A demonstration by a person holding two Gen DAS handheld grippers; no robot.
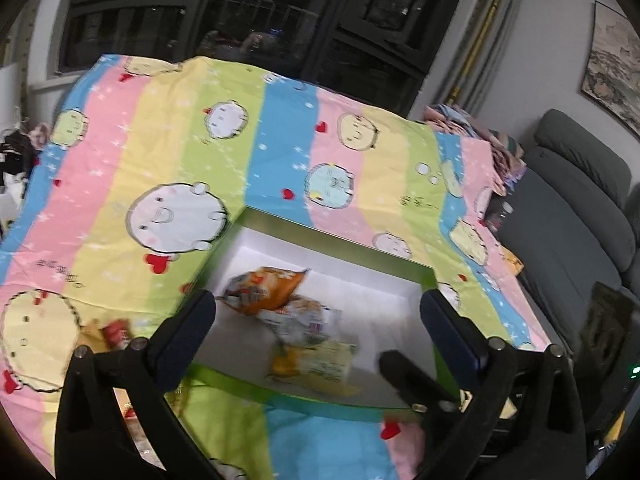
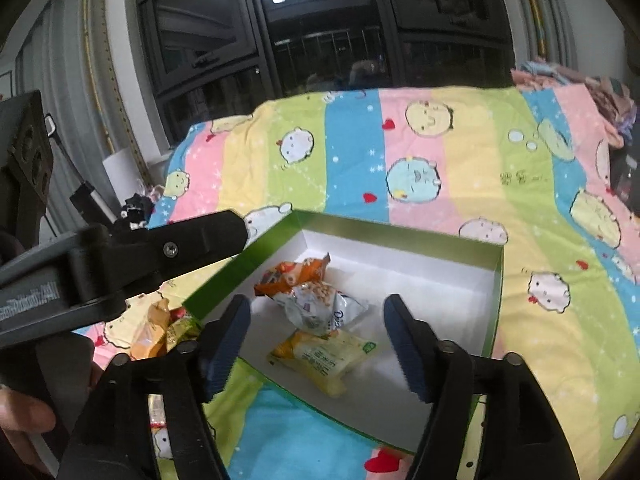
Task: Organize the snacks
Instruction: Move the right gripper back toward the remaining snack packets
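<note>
While three packets already lay in the green box (image 2: 496, 292), the loose snacks (image 2: 158, 330) sat left of it on the bed — nearer the left gripper (image 1: 316, 320) (both grippers' jaws wide, empty).

Both views are taken from above and close in, tilted downward and forward toward dark windows (image 2: 320, 40) at the far side. In the left wrist view, the green box (image 1: 328, 240) is framed between the wide-spread fingers of the left tool (image 1: 316, 320), with the striped cloth (image 1: 160, 140) on the table seen beyond; this picture is somewhat blurred. In the right wrist view, the same box (image 2: 400, 232) is seen between the fingers of the right tool (image 2: 316, 320), perhaps from slightly farther right. The box, cloth (image 2: 480, 160) and windows (image 1: 240, 20) are shared, and the left tool (image 2: 132, 256) is caught crossing the right view's left side.
</note>
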